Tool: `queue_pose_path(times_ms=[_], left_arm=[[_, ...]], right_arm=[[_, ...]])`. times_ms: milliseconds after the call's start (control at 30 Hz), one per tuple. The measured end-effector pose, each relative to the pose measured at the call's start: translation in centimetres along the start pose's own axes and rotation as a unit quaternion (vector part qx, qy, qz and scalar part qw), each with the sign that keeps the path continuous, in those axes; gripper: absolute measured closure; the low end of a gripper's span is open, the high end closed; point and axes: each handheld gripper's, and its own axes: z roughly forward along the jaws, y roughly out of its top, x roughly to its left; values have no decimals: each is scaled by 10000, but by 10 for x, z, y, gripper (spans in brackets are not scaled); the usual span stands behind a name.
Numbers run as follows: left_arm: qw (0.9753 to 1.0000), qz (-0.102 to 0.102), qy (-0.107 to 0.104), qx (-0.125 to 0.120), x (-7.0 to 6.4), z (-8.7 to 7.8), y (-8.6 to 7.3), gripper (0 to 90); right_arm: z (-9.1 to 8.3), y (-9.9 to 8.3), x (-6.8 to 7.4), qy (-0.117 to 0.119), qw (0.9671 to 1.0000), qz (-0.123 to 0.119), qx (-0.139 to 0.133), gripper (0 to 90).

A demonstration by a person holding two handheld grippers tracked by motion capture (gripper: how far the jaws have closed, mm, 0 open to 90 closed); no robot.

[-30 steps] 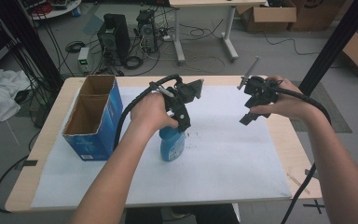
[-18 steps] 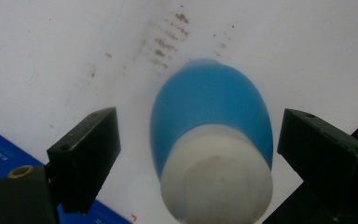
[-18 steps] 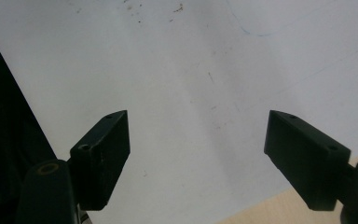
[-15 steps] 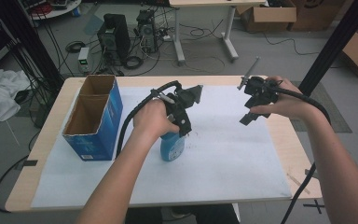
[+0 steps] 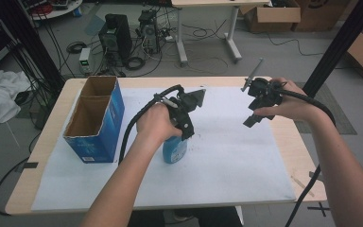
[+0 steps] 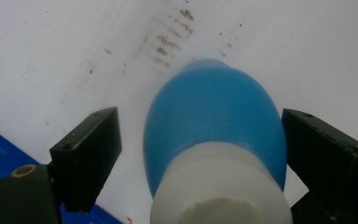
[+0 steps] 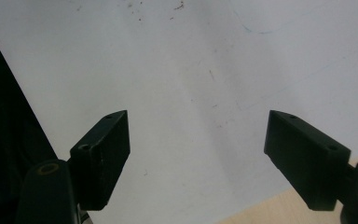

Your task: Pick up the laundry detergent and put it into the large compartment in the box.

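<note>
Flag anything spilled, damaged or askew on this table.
Nothing spilled or damaged. The blue bottle lies on its side between the open left claw, and the white paper shows small brown specks beyond it.

We see a light wooden bench point(image 5: 307, 156) covered by a white paper sheet point(image 5: 236, 165). On the sheet stand an open blue cardboard box point(image 5: 94, 120) at left and a blue bottle point(image 5: 174, 150) near the middle.

L: my left hand point(image 5: 155, 124) holds my black two-jaw left gripper point(image 6: 200, 154) pointing down at mid-table, jaws spread wide | R: my right hand point(image 5: 288, 101) holds my black right gripper point(image 7: 198, 154) raised at far right, jaws wide apart, nothing between | both forearms extended
</note>
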Motion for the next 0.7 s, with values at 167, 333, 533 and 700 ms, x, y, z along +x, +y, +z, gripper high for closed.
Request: queue_pose_path(times_ms=[167,333,533,700], left_arm=[[10000,-52,-16,47,1,0,-1,163],[9999,-129,-88,71,2,1,-1,177],[9998,-171,-63,106,2,2,0,189],[9997,-169,-120,136,2,3,0,220]], right_arm=[[-1,0,1,9,10000,5,-19,223],[-1,0,0,10,10000,25,-25,224],[-1,0,0,9,10000,16,-27,223],[0,-1,-1,26,10000,20,-17,224]])
